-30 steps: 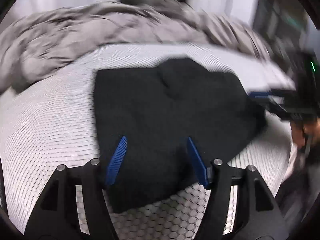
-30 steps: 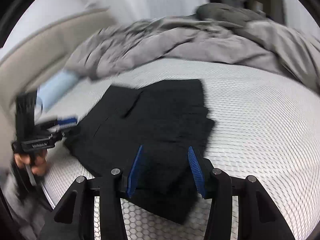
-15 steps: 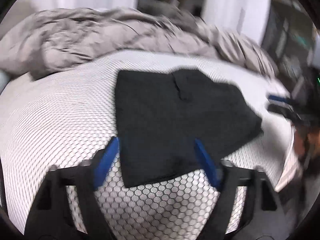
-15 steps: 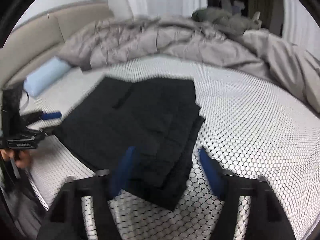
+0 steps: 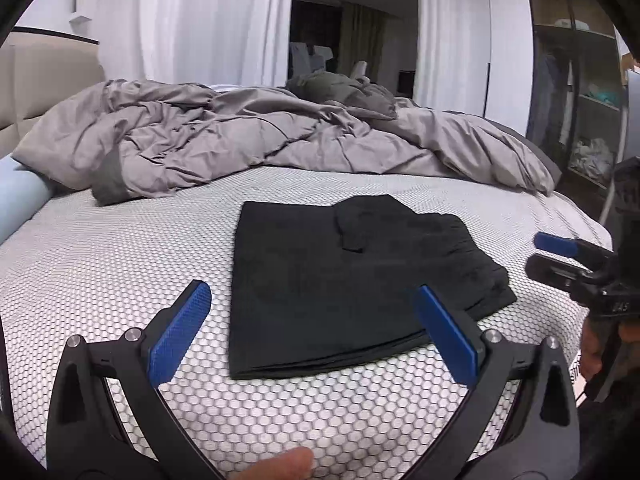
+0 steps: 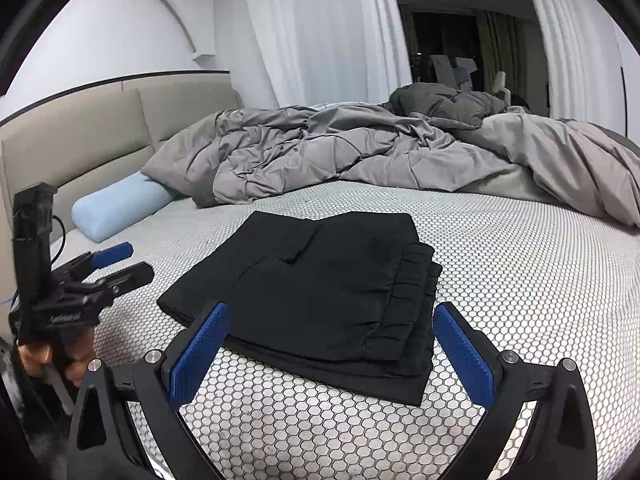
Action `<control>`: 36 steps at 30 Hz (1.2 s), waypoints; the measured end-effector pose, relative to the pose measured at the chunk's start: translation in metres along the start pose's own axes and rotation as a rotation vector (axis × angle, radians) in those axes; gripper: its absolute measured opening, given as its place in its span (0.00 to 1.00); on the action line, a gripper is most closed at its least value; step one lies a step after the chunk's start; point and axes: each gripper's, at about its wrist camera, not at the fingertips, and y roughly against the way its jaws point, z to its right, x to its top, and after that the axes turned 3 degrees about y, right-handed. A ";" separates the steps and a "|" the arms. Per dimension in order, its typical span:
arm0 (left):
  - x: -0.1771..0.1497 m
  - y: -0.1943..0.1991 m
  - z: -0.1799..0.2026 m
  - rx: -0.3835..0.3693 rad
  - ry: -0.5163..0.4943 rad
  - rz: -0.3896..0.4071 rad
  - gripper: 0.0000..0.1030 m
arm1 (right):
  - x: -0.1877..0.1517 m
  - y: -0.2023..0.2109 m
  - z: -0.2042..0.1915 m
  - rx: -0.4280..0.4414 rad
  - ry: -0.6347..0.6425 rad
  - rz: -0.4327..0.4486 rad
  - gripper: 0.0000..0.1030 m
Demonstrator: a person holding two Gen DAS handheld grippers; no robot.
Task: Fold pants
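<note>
The black pants (image 6: pixel 320 292) lie folded in a flat, layered stack on the bed (image 6: pixel 520 280). Both grippers, left gripper (image 5: pixel 312 332) and right gripper (image 6: pixel 332 344), have just spread wide, fingers released and holding nothing.

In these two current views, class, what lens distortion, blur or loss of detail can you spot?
Left wrist view: sharp, but the fisheye bulges the honeycomb bed cover and darkens the corners; the black pants lose fold detail. Right wrist view: equally sharp, headboard curved, folded pants' layered edges readable.
</note>
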 end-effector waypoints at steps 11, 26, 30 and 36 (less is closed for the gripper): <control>0.000 -0.019 0.015 -0.002 -0.059 -0.008 0.99 | 0.000 0.001 -0.002 -0.002 -0.006 0.022 1.00; 0.000 -0.021 0.005 0.024 -0.038 0.001 0.99 | -0.003 -0.003 -0.008 -0.002 0.015 0.013 1.00; 0.000 -0.021 0.001 0.029 -0.025 0.004 0.99 | -0.003 -0.004 -0.009 -0.004 0.021 0.010 1.00; 0.000 -0.020 -0.004 0.030 -0.020 0.006 0.99 | -0.003 -0.005 -0.009 -0.007 0.026 0.008 1.00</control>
